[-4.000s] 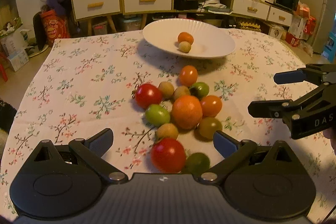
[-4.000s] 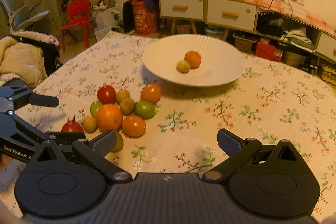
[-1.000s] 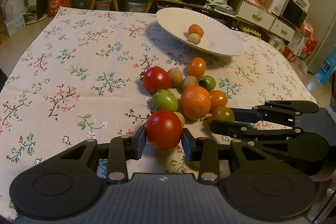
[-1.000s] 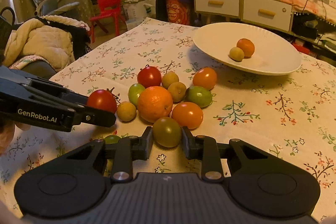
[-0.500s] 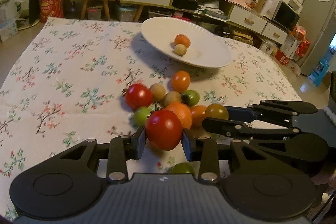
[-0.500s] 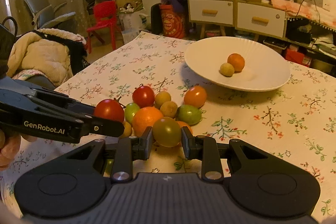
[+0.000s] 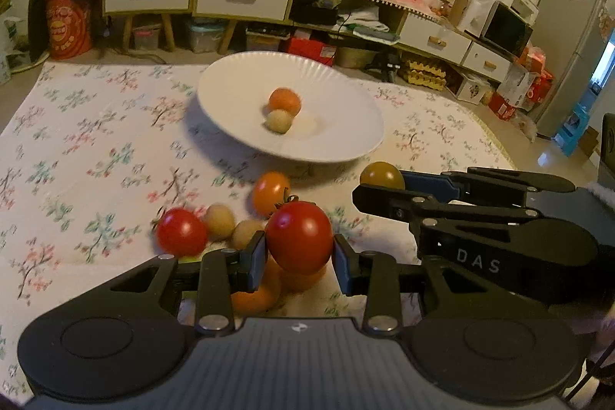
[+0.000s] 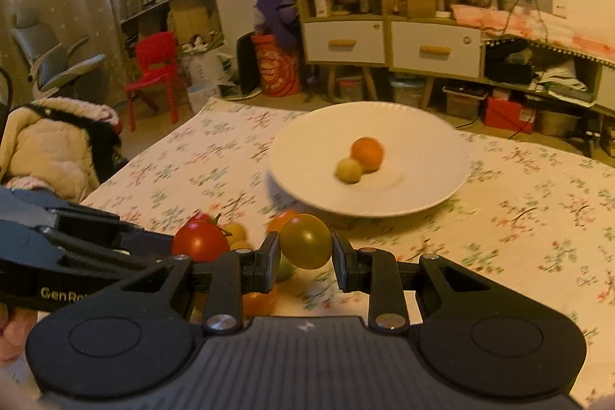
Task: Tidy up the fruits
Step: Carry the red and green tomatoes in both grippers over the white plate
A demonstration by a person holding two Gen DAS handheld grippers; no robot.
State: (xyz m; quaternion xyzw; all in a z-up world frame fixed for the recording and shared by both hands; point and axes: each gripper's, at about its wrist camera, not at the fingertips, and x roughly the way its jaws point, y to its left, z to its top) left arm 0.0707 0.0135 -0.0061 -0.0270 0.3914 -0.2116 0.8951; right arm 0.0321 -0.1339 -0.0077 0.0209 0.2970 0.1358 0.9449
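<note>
My left gripper (image 7: 300,250) is shut on a red tomato (image 7: 299,237), held above the fruit pile. My right gripper (image 8: 306,258) is shut on an olive-green tomato (image 8: 306,241); it also shows in the left wrist view (image 7: 381,175), near the plate's front rim. The white plate (image 7: 230,91) stands ahead and holds an orange fruit (image 7: 284,100) and a small yellowish fruit (image 7: 279,121). Below the grippers lie a red tomato (image 7: 181,231), an orange tomato (image 7: 271,192), two beige fruits (image 7: 219,221) and an orange (image 7: 253,294), partly hidden.
The table has a floral cloth (image 7: 77,141). The left gripper's body (image 8: 57,248) shows at the left of the right wrist view with its red tomato (image 8: 200,241). Cabinets, a red chair (image 8: 153,72) and clutter stand beyond the table's far edge.
Both grippers have lifted and moved forward toward the plate, each still holding its tomato. The fruit pile now sits lower and closer under the fingers.
</note>
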